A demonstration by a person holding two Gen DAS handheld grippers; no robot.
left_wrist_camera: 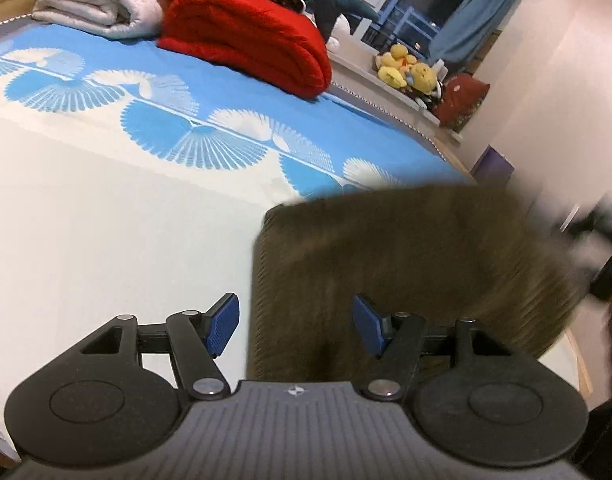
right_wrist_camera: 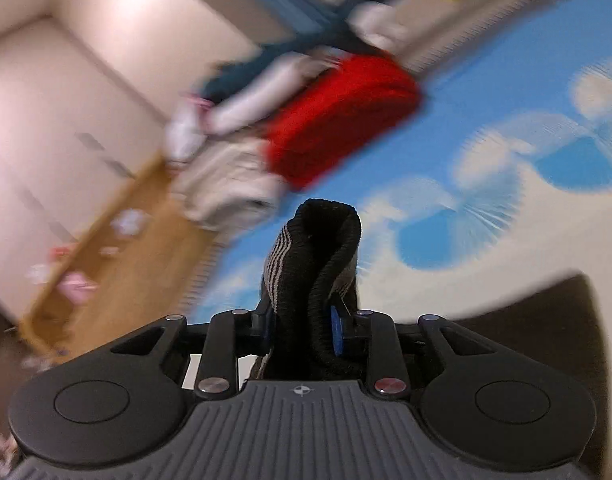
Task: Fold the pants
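left gripper (left_wrist_camera: 295,326) wide open, holding nothing | right gripper (right_wrist_camera: 301,330) pinching pants (right_wrist_camera: 318,264) waistband | red blanket (left_wrist_camera: 249,36) far on bed (left_wrist_camera: 85,208)

I see a bed (left_wrist_camera: 85,208) carrying everything, its cover white on my near side and bright blue farther off, with fan-shaped white and blue motifs where the two colours meet. Brown pants (left_wrist_camera: 386,264) lie on the white part near the bed's edge. At the far end a folded red blanket (left_wrist_camera: 249,36) rests on the blue cover, touching a rolled white blanket (left_wrist_camera: 101,0) beside it. More things are piled behind those two, too blurred for me to tell.
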